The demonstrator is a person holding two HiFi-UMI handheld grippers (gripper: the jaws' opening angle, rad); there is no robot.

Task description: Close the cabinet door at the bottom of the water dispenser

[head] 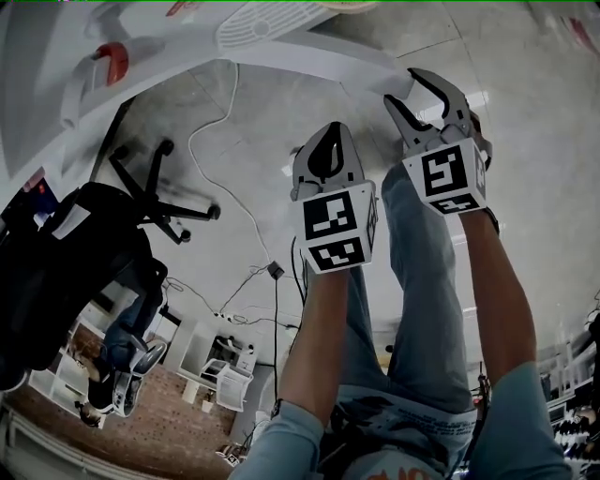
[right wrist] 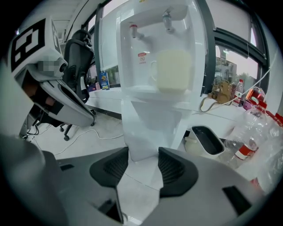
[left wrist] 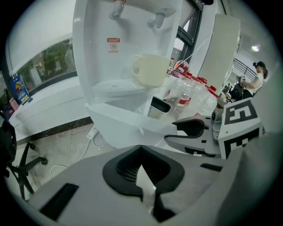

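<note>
The white water dispenser stands ahead of both grippers, with a cream mug on its tray under the two taps. Its lower cabinet shows between the jaws of my right gripper, which is open and holds nothing. In the left gripper view a slanted white panel juts out below the tray; I cannot tell whether it is the door. My left gripper is shut and empty. From the head view, the left gripper and right gripper hover side by side over the floor, short of the dispenser.
A black office chair stands at the left, with a white cable trailing across the floor. A small dark-lined bin and several plastic bottles sit right of the dispenser. The person's legs are below the grippers.
</note>
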